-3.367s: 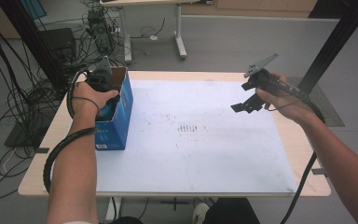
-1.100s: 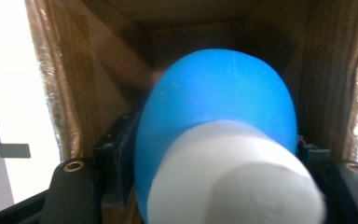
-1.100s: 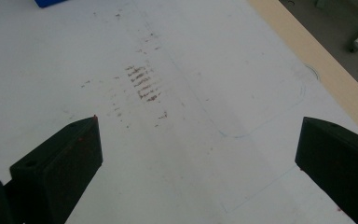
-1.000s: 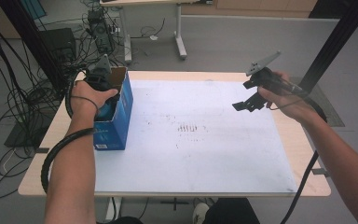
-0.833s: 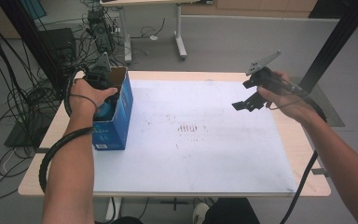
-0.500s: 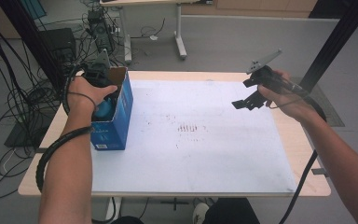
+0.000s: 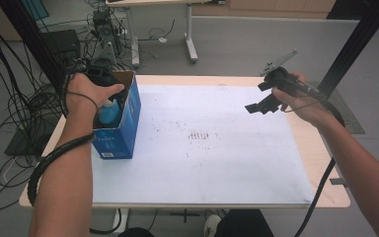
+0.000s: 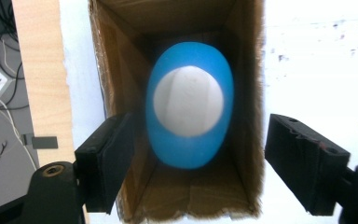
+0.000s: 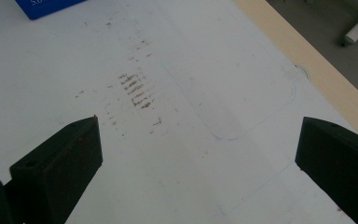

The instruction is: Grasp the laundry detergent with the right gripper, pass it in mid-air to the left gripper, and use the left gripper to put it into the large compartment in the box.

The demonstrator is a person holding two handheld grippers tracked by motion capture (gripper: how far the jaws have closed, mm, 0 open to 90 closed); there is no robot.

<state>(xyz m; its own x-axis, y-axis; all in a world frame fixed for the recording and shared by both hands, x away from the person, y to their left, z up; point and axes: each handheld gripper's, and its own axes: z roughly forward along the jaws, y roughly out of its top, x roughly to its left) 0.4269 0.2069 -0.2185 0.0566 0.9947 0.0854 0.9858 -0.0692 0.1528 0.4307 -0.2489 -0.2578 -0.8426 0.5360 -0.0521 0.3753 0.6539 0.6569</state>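
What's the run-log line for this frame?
left gripper: open, jaws just opening, above bottle in box | right gripper: open, empty, over table

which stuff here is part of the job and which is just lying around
In the job:
- box
- blue bottle, standing in the box
- left gripper, jaws just opened, above the bottle

Lying about:
- white sheet with brown smudges
- right gripper, open, idle
- floor cables

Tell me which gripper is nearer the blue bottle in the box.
Left. The left gripper hangs right above the blue bottle in the box; the right gripper hovers far across the table.
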